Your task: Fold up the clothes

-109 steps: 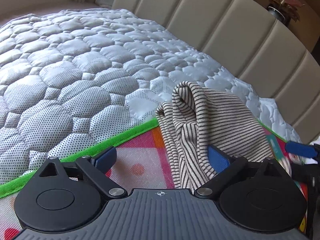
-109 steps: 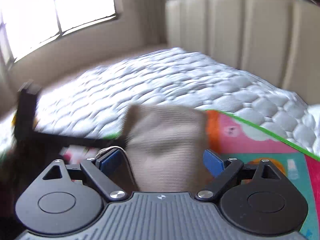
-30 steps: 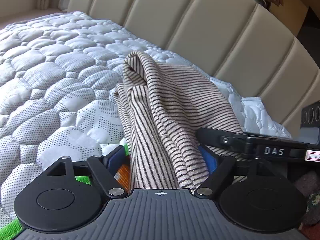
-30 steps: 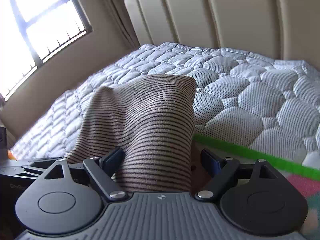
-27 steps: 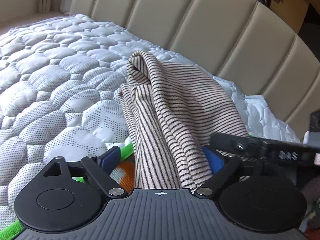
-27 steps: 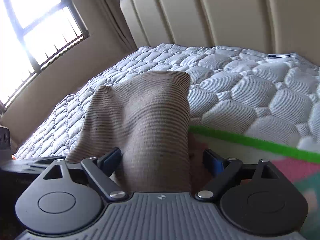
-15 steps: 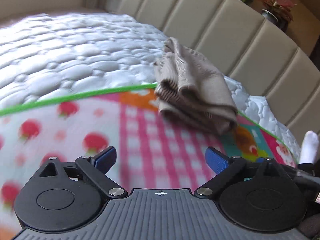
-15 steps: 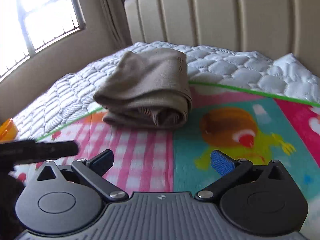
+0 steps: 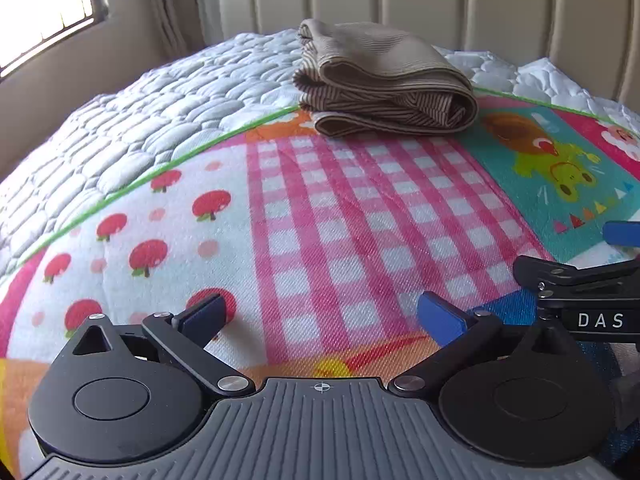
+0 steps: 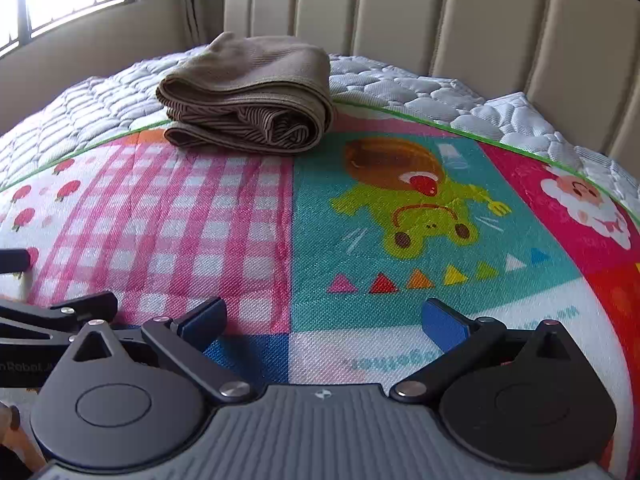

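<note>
I have both hand-held grippers released and empty, left point(image 9: 322, 314) and right point(image 10: 322, 320), low over the near part of the mat point(image 9: 360, 216). The shirt point(image 9: 380, 80) lies folded at the mat's far edge, partly on the quilt point(image 9: 140, 120), near the headboard point(image 10: 460, 12); I judge it parked there to free the mat's middle. Nothing stands between me and it.
</note>
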Available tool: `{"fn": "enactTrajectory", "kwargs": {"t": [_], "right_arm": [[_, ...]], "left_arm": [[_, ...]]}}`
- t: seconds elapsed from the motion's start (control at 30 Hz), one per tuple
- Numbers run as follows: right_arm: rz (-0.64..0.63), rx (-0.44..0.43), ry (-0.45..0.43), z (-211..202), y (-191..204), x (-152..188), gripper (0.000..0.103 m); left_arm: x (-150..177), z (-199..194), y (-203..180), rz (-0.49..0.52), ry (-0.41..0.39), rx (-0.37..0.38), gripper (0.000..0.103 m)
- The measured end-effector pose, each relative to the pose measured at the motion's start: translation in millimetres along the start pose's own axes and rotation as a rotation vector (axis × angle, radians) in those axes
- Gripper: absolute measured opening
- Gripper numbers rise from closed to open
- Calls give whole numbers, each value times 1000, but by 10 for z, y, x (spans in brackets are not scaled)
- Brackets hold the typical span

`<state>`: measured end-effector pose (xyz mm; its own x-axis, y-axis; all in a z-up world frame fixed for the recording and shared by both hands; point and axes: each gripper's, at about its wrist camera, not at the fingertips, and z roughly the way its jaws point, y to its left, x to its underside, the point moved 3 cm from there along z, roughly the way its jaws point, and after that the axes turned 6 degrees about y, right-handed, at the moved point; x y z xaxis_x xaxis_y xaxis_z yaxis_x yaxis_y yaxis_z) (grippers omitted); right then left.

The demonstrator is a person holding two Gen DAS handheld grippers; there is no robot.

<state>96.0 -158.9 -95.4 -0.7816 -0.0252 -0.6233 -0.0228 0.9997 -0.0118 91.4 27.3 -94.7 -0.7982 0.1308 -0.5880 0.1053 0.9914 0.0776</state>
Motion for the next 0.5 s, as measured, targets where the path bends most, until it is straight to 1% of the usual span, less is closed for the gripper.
{"fn": "enactTrajectory", "kwargs": {"t": [0.13, 0.5], "right_arm": [[5, -7, 3, -12, -5, 3, 103], [-2, 0, -2, -25, 21, 14, 103]], "left_arm": [[-12, 7, 79, -38, 9, 32, 103], [-12, 15, 72, -39, 9, 34, 103]]}}
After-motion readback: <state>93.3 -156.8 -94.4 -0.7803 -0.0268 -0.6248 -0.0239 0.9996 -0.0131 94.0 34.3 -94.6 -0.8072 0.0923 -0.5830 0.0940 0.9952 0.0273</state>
